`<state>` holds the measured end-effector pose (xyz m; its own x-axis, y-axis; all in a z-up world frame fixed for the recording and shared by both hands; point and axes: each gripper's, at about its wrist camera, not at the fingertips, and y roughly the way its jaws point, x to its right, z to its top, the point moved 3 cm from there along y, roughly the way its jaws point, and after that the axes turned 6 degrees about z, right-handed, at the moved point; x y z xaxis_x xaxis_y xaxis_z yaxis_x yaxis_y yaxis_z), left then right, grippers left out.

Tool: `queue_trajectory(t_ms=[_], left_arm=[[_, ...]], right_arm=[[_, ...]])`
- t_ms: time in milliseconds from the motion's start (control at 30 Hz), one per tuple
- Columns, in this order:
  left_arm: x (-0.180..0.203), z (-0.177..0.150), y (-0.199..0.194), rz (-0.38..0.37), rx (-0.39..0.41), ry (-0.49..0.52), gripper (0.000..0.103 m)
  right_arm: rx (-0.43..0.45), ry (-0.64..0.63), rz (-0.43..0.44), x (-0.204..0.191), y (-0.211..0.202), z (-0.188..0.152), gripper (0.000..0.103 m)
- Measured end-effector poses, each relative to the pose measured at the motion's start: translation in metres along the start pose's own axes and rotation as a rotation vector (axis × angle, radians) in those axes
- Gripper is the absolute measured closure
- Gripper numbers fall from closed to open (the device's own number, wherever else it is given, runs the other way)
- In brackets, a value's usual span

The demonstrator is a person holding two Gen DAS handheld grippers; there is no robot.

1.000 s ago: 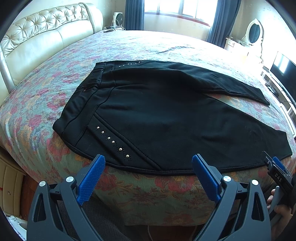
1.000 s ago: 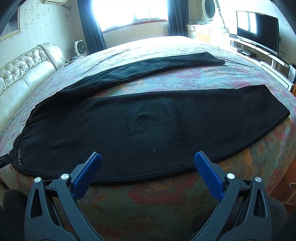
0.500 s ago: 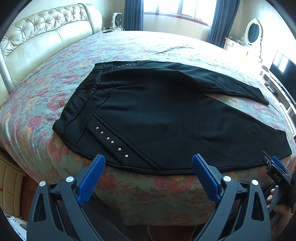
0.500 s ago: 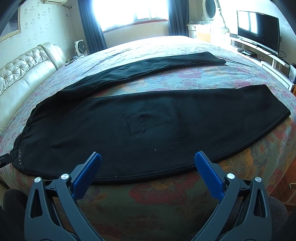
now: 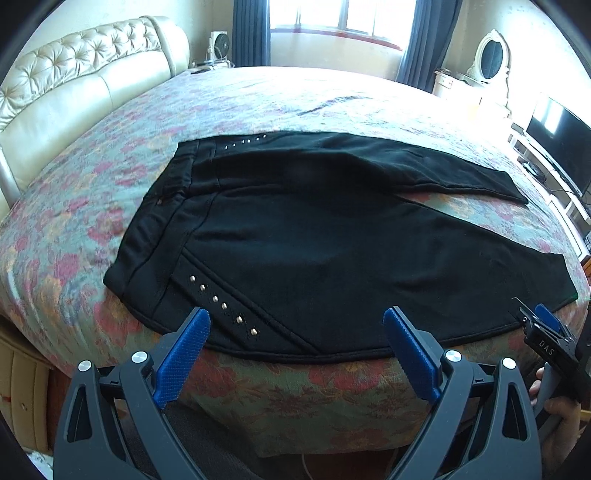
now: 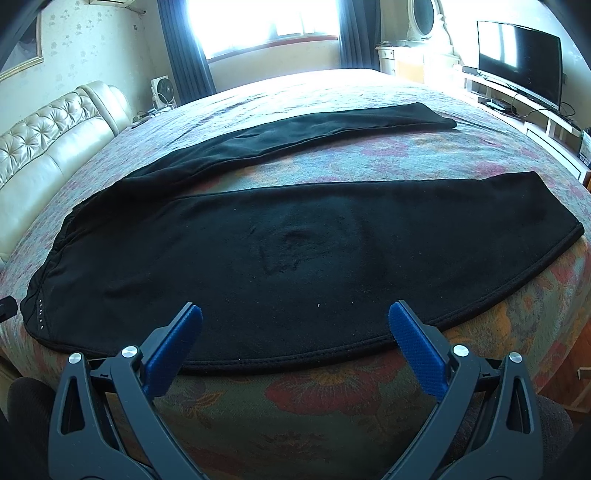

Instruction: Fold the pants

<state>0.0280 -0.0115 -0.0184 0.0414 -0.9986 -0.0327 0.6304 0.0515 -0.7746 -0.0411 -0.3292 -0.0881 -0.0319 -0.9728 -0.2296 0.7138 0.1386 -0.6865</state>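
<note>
Black pants point(image 5: 314, 236) lie flat on a floral bedspread, waistband at the left, two legs spread apart to the right. A row of metal studs point(image 5: 221, 304) marks the near hip. My left gripper point(image 5: 295, 317) is open and empty, just short of the pants' near edge by the hip. My right gripper point(image 6: 293, 314) is open and empty, at the near edge of the near leg point(image 6: 295, 258). The far leg point(image 6: 295, 129) lies further back. The right gripper also shows in the left wrist view point(image 5: 546, 332) at the right edge.
The bed point(image 5: 295, 96) has a cream tufted headboard point(image 5: 74, 85) at the left. A television point(image 6: 521, 55) on a low stand, a dresser with an oval mirror point(image 5: 489, 55), a fan point(image 6: 162, 88) and a curtained window point(image 6: 266, 26) stand beyond the bed.
Both grippers have edged slightly forward toward the pants' near edge. The pants have not moved.
</note>
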Motion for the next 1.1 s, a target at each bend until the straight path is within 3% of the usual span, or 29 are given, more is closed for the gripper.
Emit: queue_trajectory(t_ms=[100,233,333,500,600,800,900,1100], left_arm=[[-0.014,0.018,0.003,-0.029,0.044,0.042,0.009],[-0.045,0.048,0.030,-0.140,-0.055,0.091,0.009],[-0.091,0.082,0.058,-0.134,-0.071,-0.003,0.009],[-0.160,0.141,0.121,-0.292,-0.099,-0.183,0.009],[-0.188,0.169,0.171,-0.251,-0.132,-0.224,0.009],[-0.210,0.198,0.254,-0.210,-0.223,-0.258,0.009],[-0.215,0.206,0.277,-0.244,-0.225,-0.283,0.009],[-0.199,0.215,0.275,-0.463,-0.199,-0.218,0.009]], right_arm=[[-0.003,-0.014,0.009,-0.005,0.002,0.006,0.002],[0.002,-0.024,0.019,-0.012,0.006,0.017,0.002],[-0.004,-0.028,0.028,-0.017,0.012,0.024,0.002],[-0.027,-0.045,0.047,-0.027,0.025,0.034,0.002],[-0.046,-0.051,0.064,-0.033,0.033,0.037,0.002],[-0.075,-0.086,0.081,-0.043,0.045,0.043,0.002],[-0.090,-0.085,0.089,-0.045,0.053,0.046,0.002],[-0.118,-0.050,0.119,-0.045,0.068,0.048,0.002]])
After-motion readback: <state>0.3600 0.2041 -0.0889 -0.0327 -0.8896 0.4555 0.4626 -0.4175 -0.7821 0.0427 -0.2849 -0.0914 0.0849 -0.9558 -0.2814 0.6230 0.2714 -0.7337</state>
